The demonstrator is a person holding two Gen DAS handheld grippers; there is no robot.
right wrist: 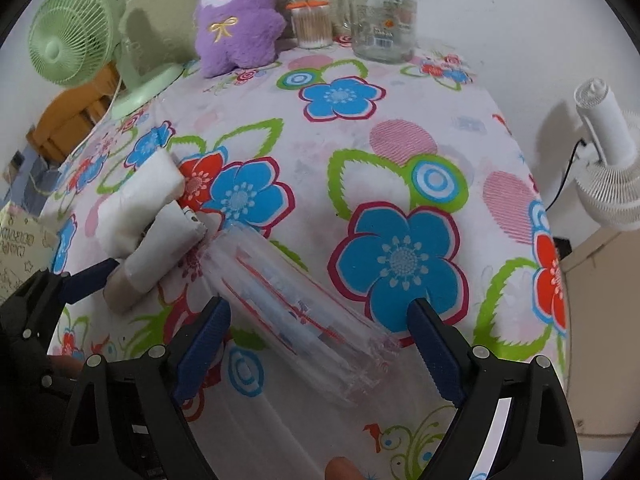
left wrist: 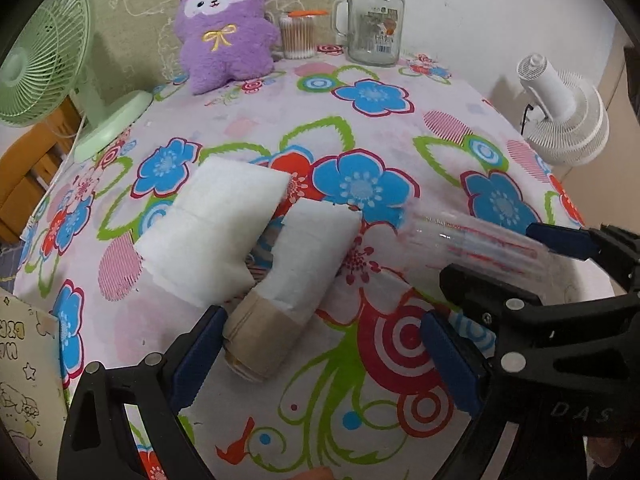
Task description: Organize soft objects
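A folded white sock with a beige cuff [left wrist: 276,280] lies on the flowered tablecloth [left wrist: 380,136], its cuff between the open fingers of my left gripper [left wrist: 324,356]. It also shows in the right wrist view [right wrist: 148,224] at the left. A clear plastic zip bag with red lines [right wrist: 296,304] lies between the open fingers of my right gripper [right wrist: 320,352], its mouth pointing at the sock. The bag [left wrist: 472,240] and the right gripper [left wrist: 560,256] show at the right of the left wrist view. A purple plush toy [left wrist: 224,28] sits at the back.
A green desk fan [left wrist: 48,64] stands at the back left. A white fan [left wrist: 568,112] stands at the right edge. A glass mug jar [left wrist: 374,20] and a cotton-swab tub [left wrist: 298,34] stand at the back. A patterned box [left wrist: 24,380] is at the near left.
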